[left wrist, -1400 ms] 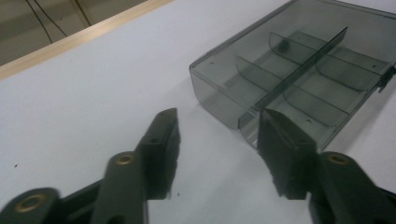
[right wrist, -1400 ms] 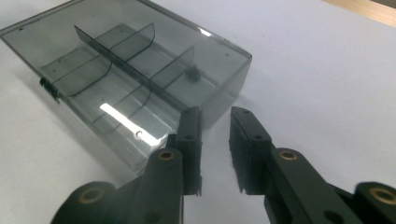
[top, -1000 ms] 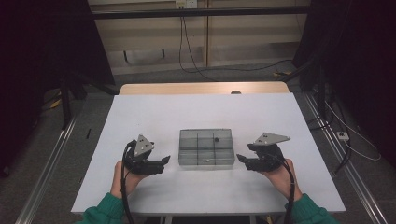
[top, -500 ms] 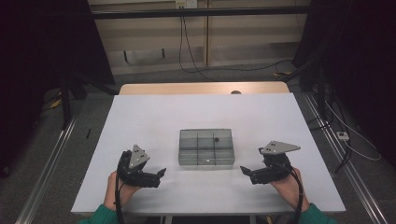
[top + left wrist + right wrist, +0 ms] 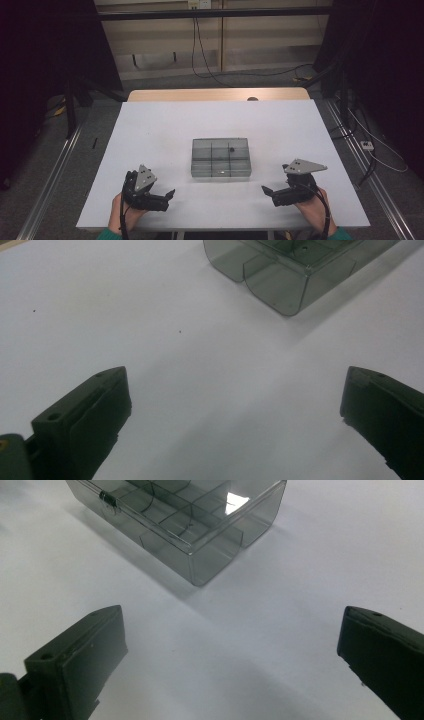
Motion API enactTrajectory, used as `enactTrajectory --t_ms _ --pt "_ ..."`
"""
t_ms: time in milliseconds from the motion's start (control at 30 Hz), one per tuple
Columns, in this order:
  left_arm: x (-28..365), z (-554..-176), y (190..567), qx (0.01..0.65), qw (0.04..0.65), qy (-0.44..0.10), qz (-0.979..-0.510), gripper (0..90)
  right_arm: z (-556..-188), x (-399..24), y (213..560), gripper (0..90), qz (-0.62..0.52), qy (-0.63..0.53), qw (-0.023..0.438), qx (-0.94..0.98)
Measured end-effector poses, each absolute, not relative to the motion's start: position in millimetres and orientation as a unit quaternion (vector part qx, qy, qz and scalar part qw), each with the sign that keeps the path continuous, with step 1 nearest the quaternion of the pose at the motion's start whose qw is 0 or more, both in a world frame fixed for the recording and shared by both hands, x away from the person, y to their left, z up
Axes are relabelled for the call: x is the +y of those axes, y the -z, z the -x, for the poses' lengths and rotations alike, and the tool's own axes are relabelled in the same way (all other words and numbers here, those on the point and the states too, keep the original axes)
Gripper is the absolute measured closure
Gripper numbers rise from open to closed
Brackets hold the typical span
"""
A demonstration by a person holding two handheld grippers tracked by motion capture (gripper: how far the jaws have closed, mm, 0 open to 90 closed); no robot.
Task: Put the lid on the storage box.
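- A clear smoky-grey plastic organiser box with thin glossy walls, rounded corners and inner dividers sits near the middle of the matte white table.
- A small dark speck lies in one far compartment; what it is cannot be made out.
- The left gripper view cuts the box off at its top edge; the right gripper view shows a small dark latch on its long side.
- The left gripper and the right gripper, both matte black, rest well apart from the box. Their jaws have just been opening and now gape wide with nothing between them.
- Beyond the table: a wooden edge strip, grey floor, trailing black cables.
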State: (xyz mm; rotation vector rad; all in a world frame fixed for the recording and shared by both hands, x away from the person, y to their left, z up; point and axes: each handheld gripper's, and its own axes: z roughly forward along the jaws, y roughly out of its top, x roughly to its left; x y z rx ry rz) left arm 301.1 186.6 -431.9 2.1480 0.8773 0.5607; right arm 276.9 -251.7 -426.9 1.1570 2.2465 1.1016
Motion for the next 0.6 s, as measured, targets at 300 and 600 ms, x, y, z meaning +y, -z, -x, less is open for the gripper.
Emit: enactTrajectory --t_ms 300,600 --pt "194.3 -295.9 435.3 0.348 0.377 -0.208 -0.833 0.0 -267.0 -255.7 431.8 0.0 -0.41 -0.385 0.192 0.804" --pt "196.9 -297.2 438.6 0.35 0.376 -0.202 -0.834 0.0 -263.9 -258.3 436.8 0.0 -0.41 -0.38 0.193 0.806"
